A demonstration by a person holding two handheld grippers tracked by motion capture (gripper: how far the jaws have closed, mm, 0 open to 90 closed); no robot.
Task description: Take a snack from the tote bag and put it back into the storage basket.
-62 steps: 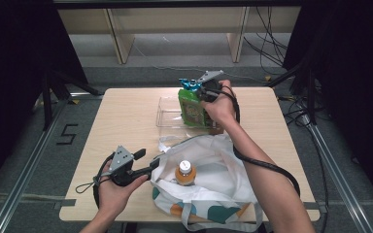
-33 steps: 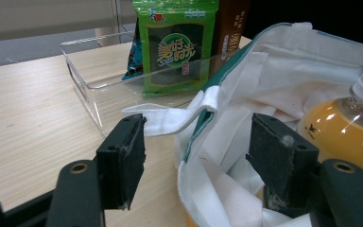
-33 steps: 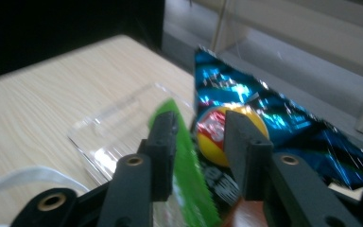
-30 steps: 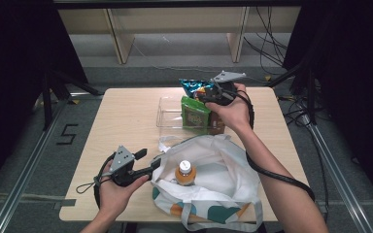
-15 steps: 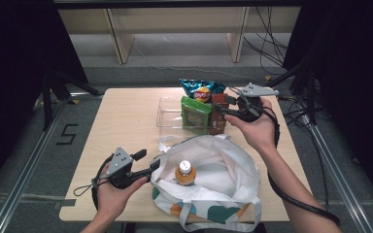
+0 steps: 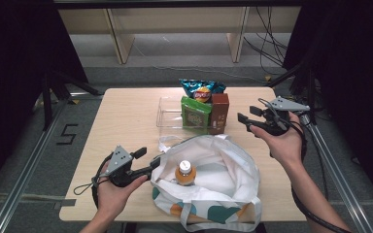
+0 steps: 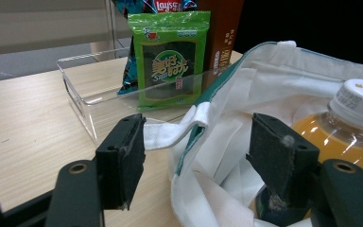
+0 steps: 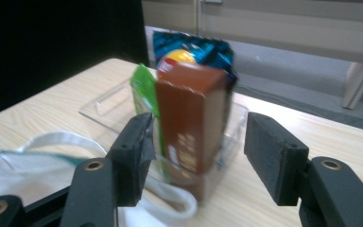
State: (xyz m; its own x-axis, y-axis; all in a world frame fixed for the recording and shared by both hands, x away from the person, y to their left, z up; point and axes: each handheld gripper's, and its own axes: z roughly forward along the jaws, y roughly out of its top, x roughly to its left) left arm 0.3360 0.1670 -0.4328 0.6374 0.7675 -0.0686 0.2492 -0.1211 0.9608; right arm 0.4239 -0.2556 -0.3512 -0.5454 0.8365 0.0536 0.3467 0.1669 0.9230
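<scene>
My left gripper (image 6: 148, 158) (image 7: 196, 137) rests at the near left rim of a white tote bag (image 6: 223, 174). Its jaws stand wide astride the rim, one pad (image 7: 279, 161) inside the bag, and they do not squeeze the cloth. A bottle of orange drink (image 6: 185, 172) (image 7: 354, 118) stands in the bag. My right gripper (image 6: 246, 116) (image 8: 196, 137) hovers right of a brown box (image 6: 219, 110) (image 8: 191, 118). Its jaws have just been opening, and nothing is between them. The box, a green seaweed packet (image 6: 194, 114) (image 7: 168, 61) and a blue chips bag (image 6: 201, 90) stand in a clear tray (image 6: 167, 119).
The wooden table's edge (image 6: 277, 97) lies just behind the right gripper, with cables and a dark frame beyond. A white bag strap (image 6: 167, 143) lies between the tray and the bag. Bare tabletop (image 6: 126, 121) stretches left of the tray.
My right gripper has drawn away to the right from the packets in the tray, with its jaws wider apart. The left gripper and the bag have stayed put.
</scene>
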